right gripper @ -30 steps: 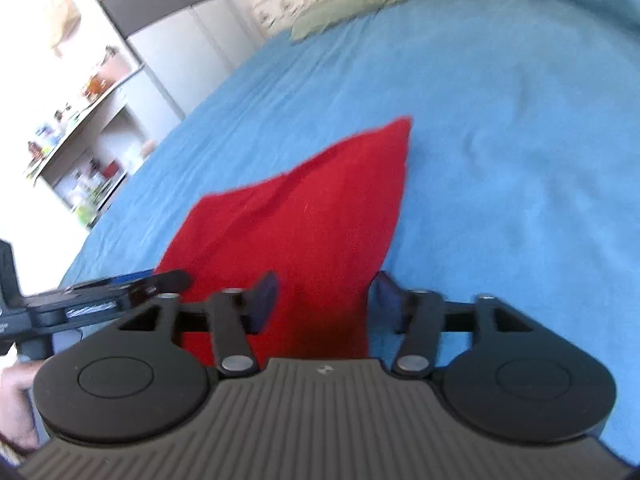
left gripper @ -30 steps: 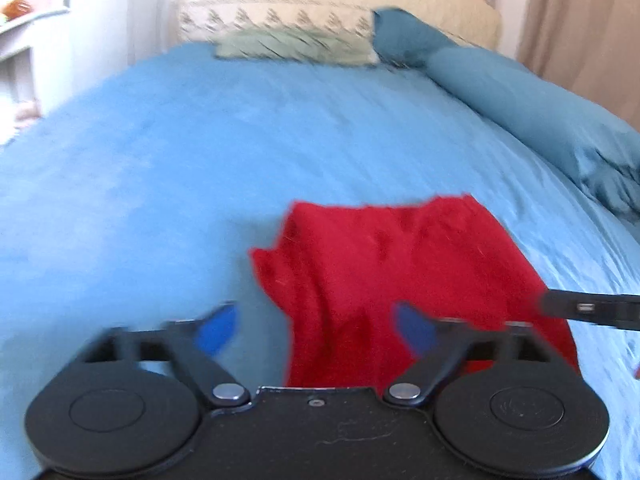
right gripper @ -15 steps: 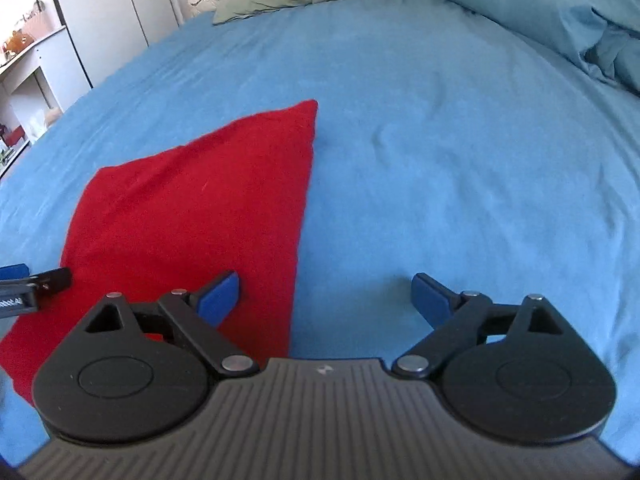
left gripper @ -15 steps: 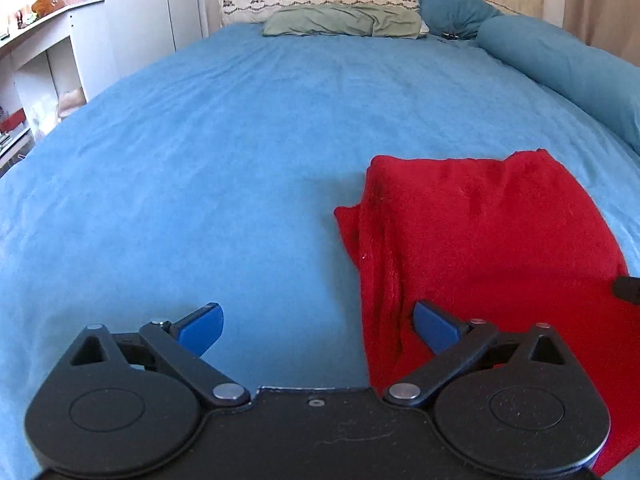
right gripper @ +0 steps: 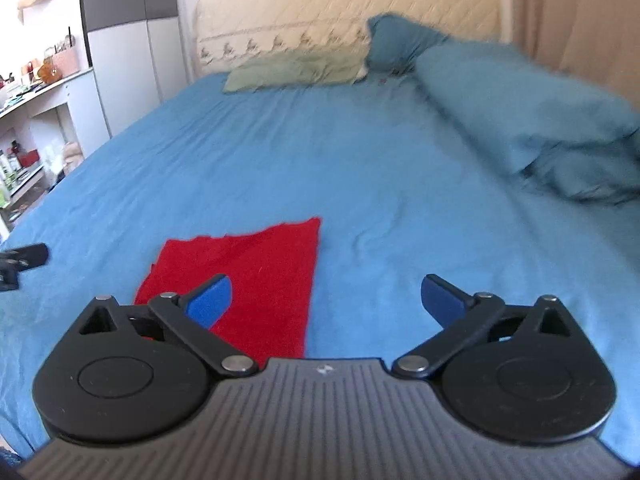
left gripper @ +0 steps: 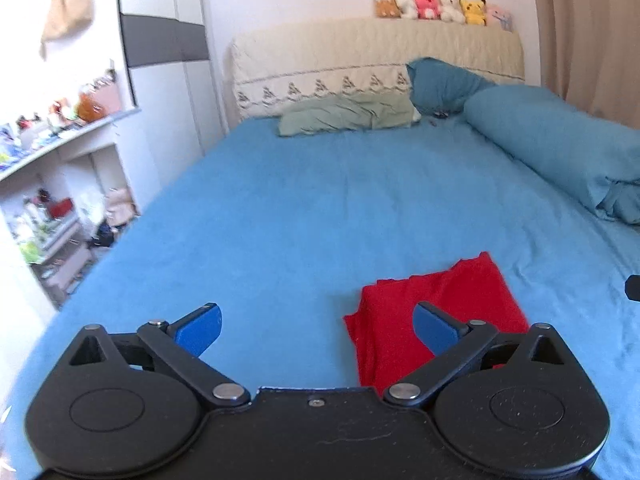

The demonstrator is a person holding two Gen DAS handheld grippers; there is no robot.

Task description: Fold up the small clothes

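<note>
Lying flat on blue bed sheet (left gripper: 304, 216): folded red knit cloth (left gripper: 436, 308), below and ahead of both tongs, touching neither. Left tongs (left gripper: 316, 326) spread wide, empty. Right tongs (right gripper: 326, 300) spread wide, empty; cloth under their left blue finger (right gripper: 210, 300).

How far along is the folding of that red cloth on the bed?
Done: the red cloth lies folded flat on the blue bed. In hand: nothing; the left gripper and right gripper are open and empty. Left: perhaps one more fold; no other clothes show.
</note>
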